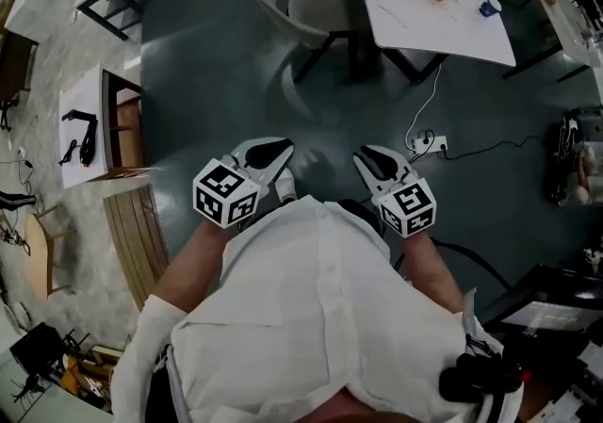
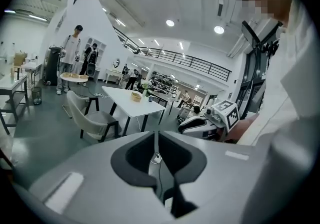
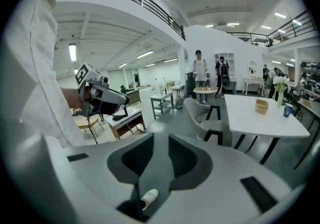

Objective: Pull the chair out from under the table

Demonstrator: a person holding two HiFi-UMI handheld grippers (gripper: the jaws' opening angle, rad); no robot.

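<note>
Chair [image 1: 316,11] stands far off at the table [image 1: 415,16]; left gripper [image 1: 275,150] pressed together, right gripper [image 1: 369,157] slightly spread, empty.

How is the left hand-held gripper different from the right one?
The left hand-held gripper has its jaws pressed together, while the right hand-held gripper has its jaws a little apart. Between the left one's tips there is only a thin line; through the right one's gap a white shoe shows. Both are empty, and neither touches the chair.
</note>
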